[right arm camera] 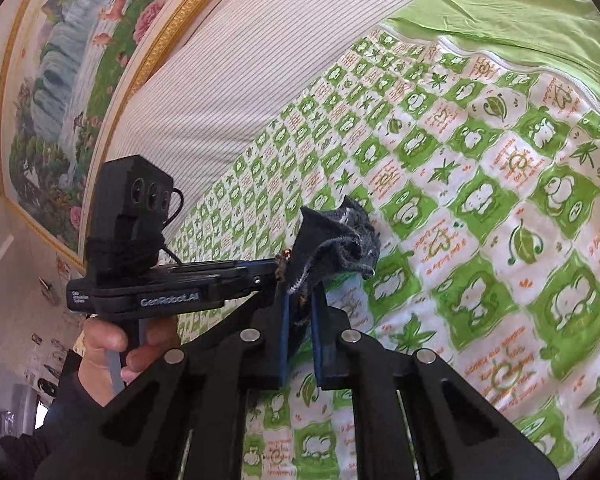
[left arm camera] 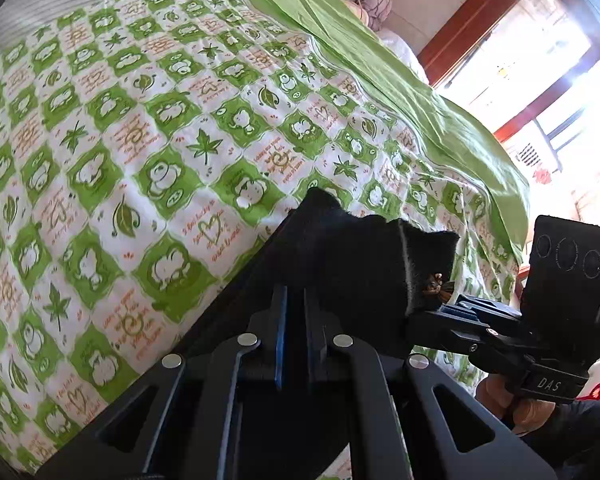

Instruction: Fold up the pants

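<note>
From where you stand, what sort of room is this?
Most likely a home bedroom. A quilt with a green and white cartoon print covers a wide bed, a striped headboard cushion runs along its far side, and a gold-framed landscape painting hangs on the wall above.

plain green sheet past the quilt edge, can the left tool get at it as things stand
Probably not yet: the left tool is shut on the black pants, so it is occupied. The path over the patterned quilt to the green sheet looks unobstructed.
</note>
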`<state>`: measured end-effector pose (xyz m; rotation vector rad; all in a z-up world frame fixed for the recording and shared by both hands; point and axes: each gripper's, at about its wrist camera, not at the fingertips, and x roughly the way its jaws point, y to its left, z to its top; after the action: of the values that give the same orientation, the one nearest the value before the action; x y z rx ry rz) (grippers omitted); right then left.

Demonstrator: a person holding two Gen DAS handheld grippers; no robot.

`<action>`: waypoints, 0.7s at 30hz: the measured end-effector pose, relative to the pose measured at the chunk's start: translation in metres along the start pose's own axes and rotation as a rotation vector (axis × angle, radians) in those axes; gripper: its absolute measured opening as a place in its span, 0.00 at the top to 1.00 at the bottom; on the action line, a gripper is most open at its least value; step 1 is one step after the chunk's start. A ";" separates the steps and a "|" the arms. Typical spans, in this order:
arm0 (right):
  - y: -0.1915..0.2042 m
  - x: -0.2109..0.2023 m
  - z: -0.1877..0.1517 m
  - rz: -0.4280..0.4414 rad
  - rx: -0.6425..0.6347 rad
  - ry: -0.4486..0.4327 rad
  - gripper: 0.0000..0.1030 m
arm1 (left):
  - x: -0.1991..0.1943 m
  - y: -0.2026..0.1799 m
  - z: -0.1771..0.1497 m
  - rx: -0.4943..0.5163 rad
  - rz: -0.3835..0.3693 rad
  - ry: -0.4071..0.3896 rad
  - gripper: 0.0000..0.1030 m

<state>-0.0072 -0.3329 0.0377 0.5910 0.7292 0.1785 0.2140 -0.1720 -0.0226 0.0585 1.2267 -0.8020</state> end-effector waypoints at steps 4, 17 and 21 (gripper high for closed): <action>0.016 -0.002 -0.002 0.031 -0.034 0.000 0.90 | -0.023 0.000 -0.015 -0.002 -0.003 -0.044 0.95; 0.106 0.018 -0.017 0.277 -0.259 0.095 0.90 | -0.113 0.024 -0.096 -0.166 -0.053 -0.256 0.98; 0.119 0.034 -0.027 0.311 -0.303 0.152 0.90 | -0.118 0.043 -0.134 -0.262 -0.058 -0.282 0.98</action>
<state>0.0052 -0.2114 0.0695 0.4001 0.7364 0.6163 0.1174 -0.0201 0.0122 -0.2959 1.0583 -0.6684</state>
